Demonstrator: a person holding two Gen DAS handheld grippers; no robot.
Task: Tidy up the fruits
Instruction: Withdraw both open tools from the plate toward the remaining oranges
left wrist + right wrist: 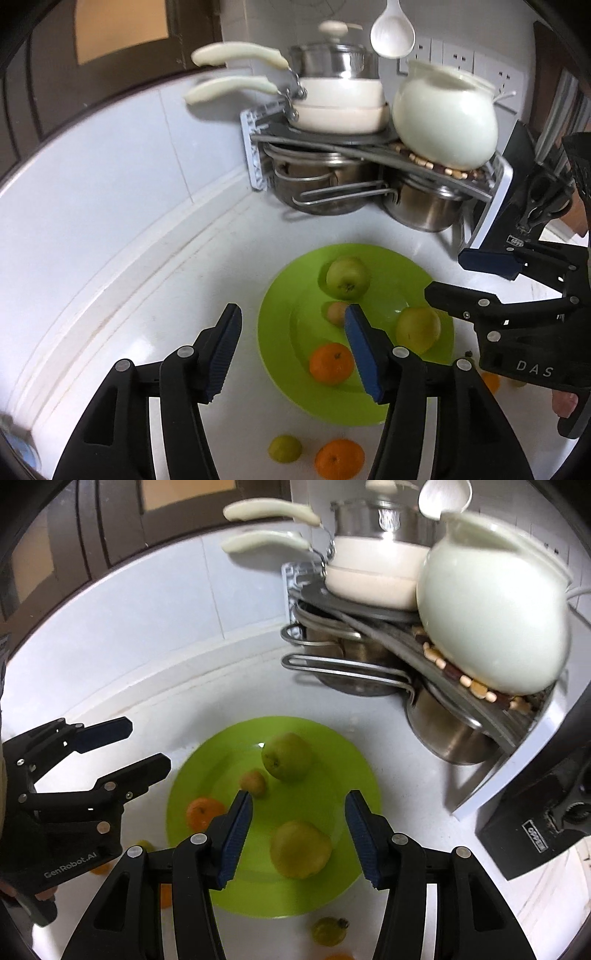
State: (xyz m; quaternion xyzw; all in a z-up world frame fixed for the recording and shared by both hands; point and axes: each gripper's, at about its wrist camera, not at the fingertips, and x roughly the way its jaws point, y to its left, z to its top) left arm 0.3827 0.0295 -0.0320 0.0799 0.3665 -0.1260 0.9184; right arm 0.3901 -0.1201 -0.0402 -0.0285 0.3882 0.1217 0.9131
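Over the green plate [280, 332], my left gripper [291, 350] and right gripper [299, 834] hang part-open, empty. Two apples, an orange [330, 363] and a small fruit sit plated; loose ones on the counter could roll if nudged.

Two handheld grippers are showing, each built of matte black plastic. The left gripper [291, 347] is ending in two long black fingers, each faced with a ribbed dark blue pad [225, 350] and joined by angled black link bars. Round silver pivot pins are dotting every joint. The right gripper [299, 834] is looking the same: black fingers, blue ribbed pads, silver pins. Seen from the side, the right gripper's body is wearing pale letters reading "DAS", while the left gripper's body is wearing "GenRobot.AI" in pale print. A fingertip of the person's hand [565, 400] is peeking from beneath the lettered right body.
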